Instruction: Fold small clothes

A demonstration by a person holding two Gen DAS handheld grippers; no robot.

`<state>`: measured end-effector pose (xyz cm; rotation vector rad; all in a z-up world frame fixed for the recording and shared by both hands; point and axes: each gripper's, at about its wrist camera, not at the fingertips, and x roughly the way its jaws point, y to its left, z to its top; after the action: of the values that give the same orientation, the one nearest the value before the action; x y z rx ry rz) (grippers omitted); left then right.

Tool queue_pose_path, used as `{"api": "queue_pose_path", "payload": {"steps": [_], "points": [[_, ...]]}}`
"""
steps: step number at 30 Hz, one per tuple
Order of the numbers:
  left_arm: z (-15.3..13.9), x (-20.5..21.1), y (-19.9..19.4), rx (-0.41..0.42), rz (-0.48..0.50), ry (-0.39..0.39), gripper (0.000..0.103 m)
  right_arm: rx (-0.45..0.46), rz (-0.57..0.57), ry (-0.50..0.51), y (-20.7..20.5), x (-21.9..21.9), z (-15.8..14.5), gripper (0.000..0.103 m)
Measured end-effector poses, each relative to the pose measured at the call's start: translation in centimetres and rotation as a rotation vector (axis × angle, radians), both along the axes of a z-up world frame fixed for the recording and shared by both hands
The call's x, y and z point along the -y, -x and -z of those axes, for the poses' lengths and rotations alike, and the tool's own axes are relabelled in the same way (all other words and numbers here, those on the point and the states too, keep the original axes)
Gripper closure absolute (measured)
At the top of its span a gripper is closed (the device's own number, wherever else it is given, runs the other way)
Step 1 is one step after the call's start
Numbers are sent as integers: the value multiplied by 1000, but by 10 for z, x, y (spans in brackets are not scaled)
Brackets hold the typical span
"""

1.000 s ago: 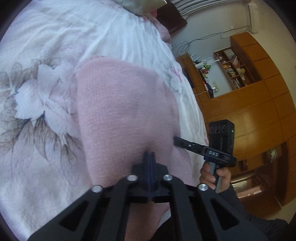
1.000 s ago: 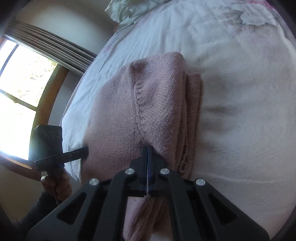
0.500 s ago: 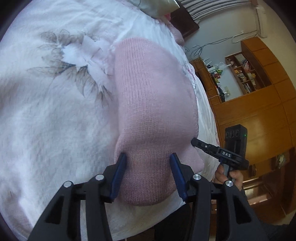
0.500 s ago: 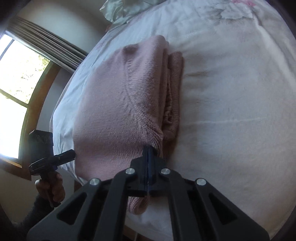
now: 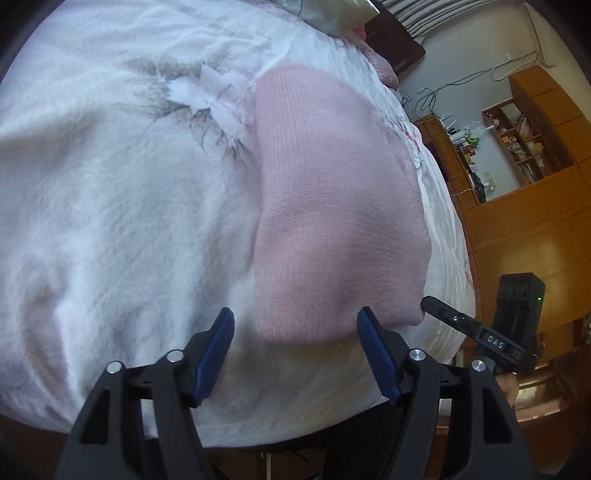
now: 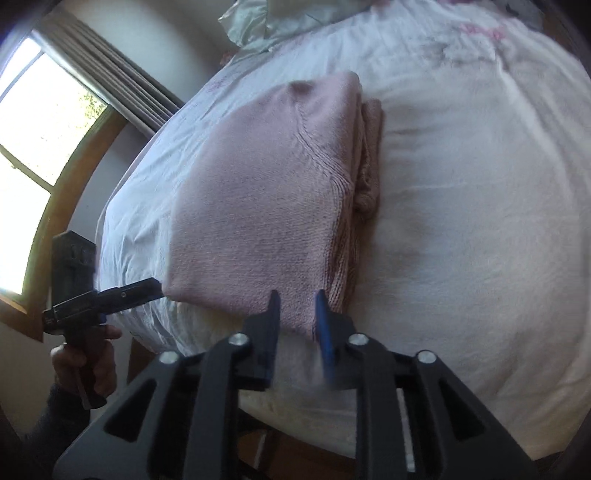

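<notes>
A pink knit garment lies folded on the white floral bedspread, close to the bed's near edge. My left gripper is wide open, its blue pads either side of the garment's near left corner and holding nothing. In the right wrist view the same garment shows stacked layers along its right side. My right gripper is open by a narrow gap, straddling the near right edge of the fabric. Each gripper appears side-on in the other's view: the right gripper and the left gripper both sit at a near corner.
Wooden cabinets and shelves stand beyond the bed's right side. A window with curtains is on the left. Pale pillows lie at the head of the bed. A person's hand holds the left gripper's handle.
Both grippers were shut on the garment a second ago. The left opened first and drew back; the right's jaws have just parted. The garment now lies lowered on the bed.
</notes>
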<state>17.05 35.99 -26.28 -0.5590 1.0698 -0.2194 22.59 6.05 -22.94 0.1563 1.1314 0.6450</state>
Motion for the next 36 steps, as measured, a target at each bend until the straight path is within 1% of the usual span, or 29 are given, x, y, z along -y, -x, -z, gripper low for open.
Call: {"api": "queue_pose_path", "payload": {"steps": [1, 2, 3, 4, 5, 7, 8, 10, 11, 12, 15, 16, 18, 20, 22, 25, 29, 36], "points": [[0, 0, 0, 0, 0, 0, 27, 38, 0, 33, 11, -2, -14, 60], [-13, 7, 13, 10, -9, -111, 27, 83, 4, 68, 26, -5, -29, 39], [-28, 15, 28, 29, -16, -225, 27, 133, 15, 105, 40, -3, -41, 21], [-43, 23, 43, 64, -12, -298, 27, 188, 34, 141, 56, 8, -53, 15], [-57, 30, 60, 101, -12, -346, 27, 240, 52, 168, 74, 7, -66, 9], [-84, 41, 96, 173, -39, -411, 27, 301, 82, 221, 100, 7, -82, 6], [-96, 45, 111, 193, -55, -438, 27, 327, 108, 266, 116, 6, -90, 3], [-114, 57, 140, 214, -96, -487, 27, 391, 154, 320, 143, 10, -100, 3], [-121, 61, 152, 215, -114, -500, 27, 432, 184, 333, 159, 13, -108, 3], [-127, 65, 163, 212, -117, -497, 27, 454, 210, 336, 167, 24, -113, 3], [-147, 74, 189, 205, -110, -460, 26, 437, 228, 275, 197, 37, -131, 3], [-155, 81, 194, 207, -114, -460, 25, 438, 238, 262, 206, 41, -138, 3], [-169, 91, 211, 231, -100, -476, 25, 462, 256, 285, 223, 44, -153, 3], [-187, 102, 228, 245, -84, -513, 25, 483, 240, 303, 239, 47, -166, 3], [-202, 108, 242, 252, -105, -543, 25, 507, 248, 327, 255, 49, -178, 3], [-219, 115, 261, 271, -110, -521, 25, 521, 259, 323, 274, 50, -188, 3], [-228, 123, 278, 289, -109, -514, 25, 540, 231, 332, 291, 43, -189, 3], [-219, 128, 284, 257, -112, -491, 25, 519, 217, 332, 299, 41, -184, 3]]}}
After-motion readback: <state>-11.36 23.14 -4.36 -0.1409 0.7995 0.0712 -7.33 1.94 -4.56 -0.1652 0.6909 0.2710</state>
